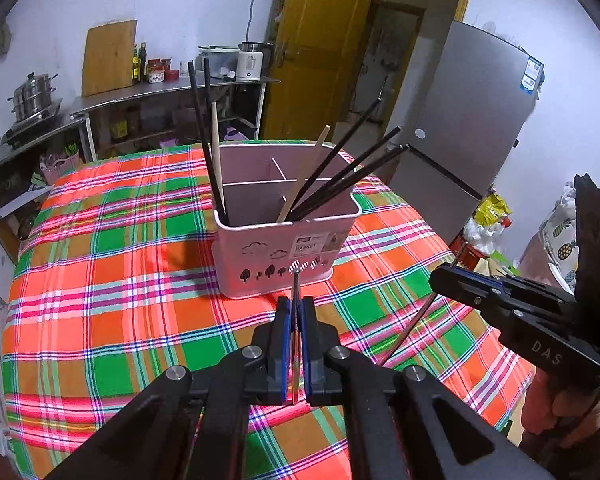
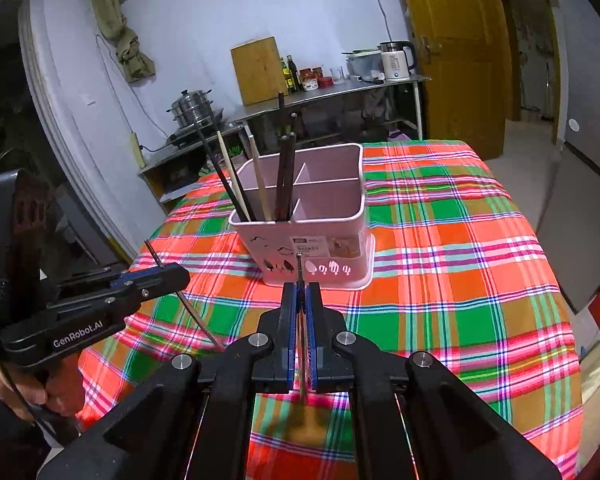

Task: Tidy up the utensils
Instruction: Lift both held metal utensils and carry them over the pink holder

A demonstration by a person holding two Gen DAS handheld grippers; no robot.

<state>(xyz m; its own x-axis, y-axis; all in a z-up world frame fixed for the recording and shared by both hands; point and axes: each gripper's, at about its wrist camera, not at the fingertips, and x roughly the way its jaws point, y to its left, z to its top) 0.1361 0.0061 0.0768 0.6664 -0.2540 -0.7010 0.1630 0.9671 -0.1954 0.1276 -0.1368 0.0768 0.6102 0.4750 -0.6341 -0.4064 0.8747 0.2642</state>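
Kitchen walls, a yellow-brown door [image 1: 312, 40] and a steel fridge [image 1: 460, 128] frame the action, and front and centre is the table under its orange, green and pink plaid tablecloth [image 1: 112, 264]. At 12 o'clock in the left wrist view stands the pink utensil basket [image 1: 284, 236], upright on the cloth, divided into compartments. Black chopsticks [image 1: 204, 136] and a pale wooden chopstick [image 1: 215, 152] lean out of its near-left corner; more black ones fan toward 1 o'clock beside a second wooden stick [image 1: 304, 176].

Now the left gripper [image 1: 295, 312]: blue-padded jaws pressed almost together, pinching a thin metal chopstick [image 1: 295, 292] that runs straight ahead, its tip in front of the basket's near wall. Whether it touches the wall, I cannot tell.

Over at 3 o'clock in that view comes the right gripper [image 1: 446, 276], held in a bare hand [image 1: 552, 408], also clamped on a slim metal chopstick [image 1: 412, 332] slanting down toward the cloth.

Switch to the right wrist camera: same story, jaws squeezed on the metal stick [image 2: 300, 280], pointing at the basket [image 2: 324, 208] at 12 o'clock. The left gripper [image 2: 176, 274] shows at 9 o'clock with its own chopstick [image 2: 196, 312] crossing diagonally through the fingertips.

Back along the wall: a steel counter [image 2: 320, 92] with a wooden cutting board [image 2: 258, 70], bottles [image 2: 290, 74], a white kettle [image 2: 396, 60] and a stacked steamer pot [image 2: 192, 106].
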